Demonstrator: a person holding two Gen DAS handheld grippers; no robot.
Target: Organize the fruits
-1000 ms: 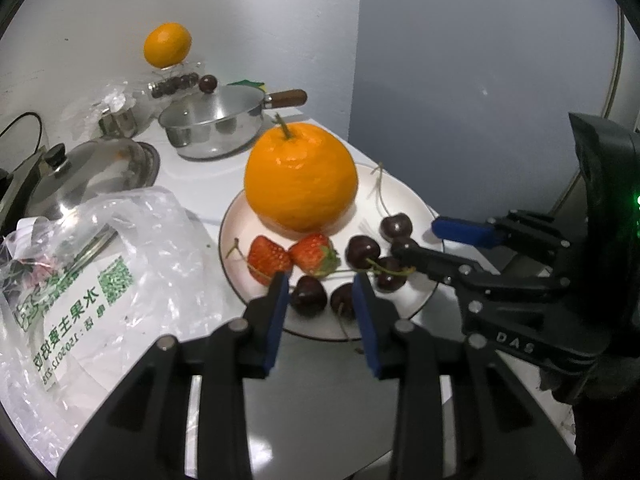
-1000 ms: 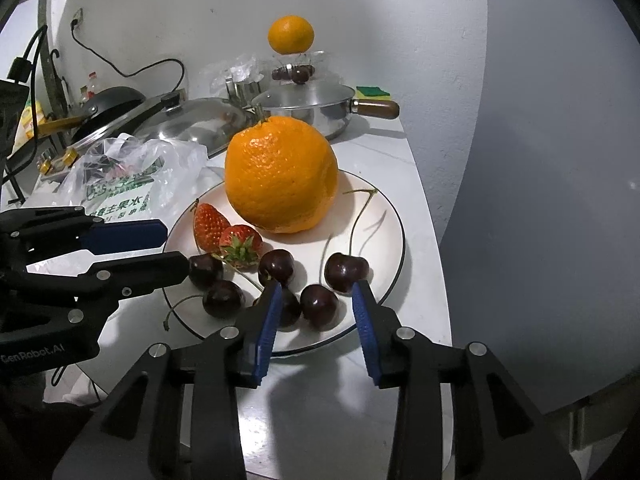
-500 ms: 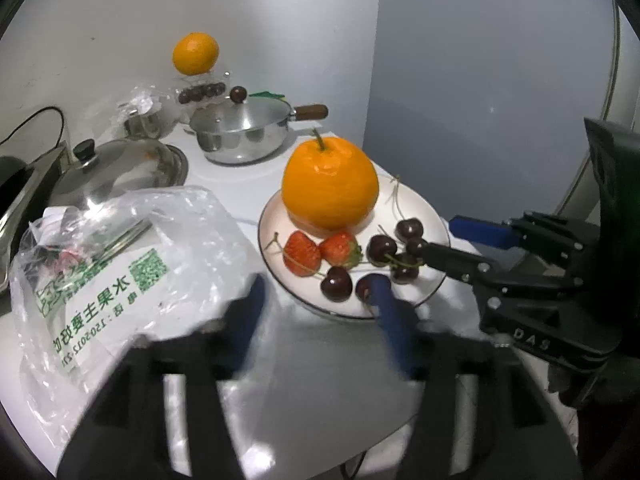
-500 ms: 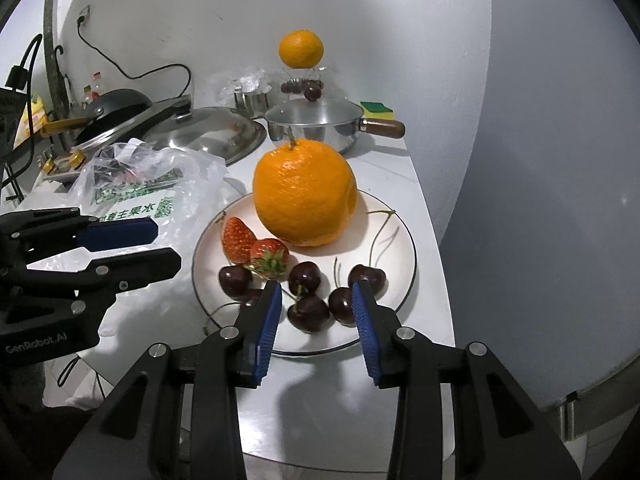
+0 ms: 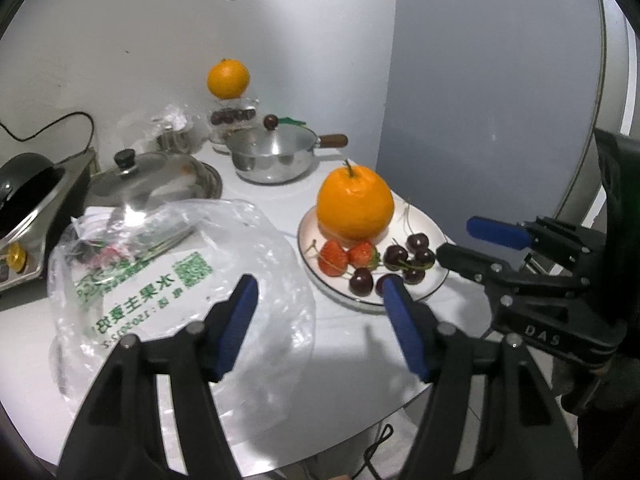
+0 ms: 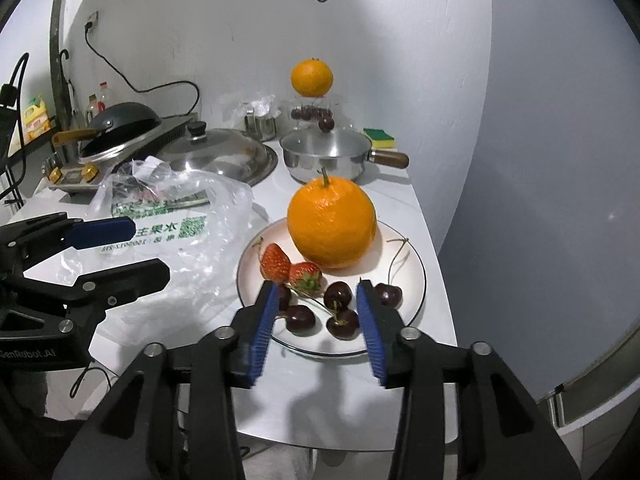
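Light was cool, fairly dim, from above. Soft gripper shadows fell on table (image 6: 404, 408). Glare sat on bag (image 5: 132, 216), lid (image 6: 224, 152) and pot (image 5: 272, 152). Fisheye bent walls; black vignette ringed corners. Left view was slightly soft, edges smeared; right view sharper.

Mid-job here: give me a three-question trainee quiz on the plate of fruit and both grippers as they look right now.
1. True or false: the left gripper holds a cherry.
2. How many strawberries lie on the plate?
3. What lies left of the plate in the right wrist view? A) plastic bag B) sponge C) saucepan

Key: 1 false, it is open and empty, like the right gripper; 2 two; 3 A.
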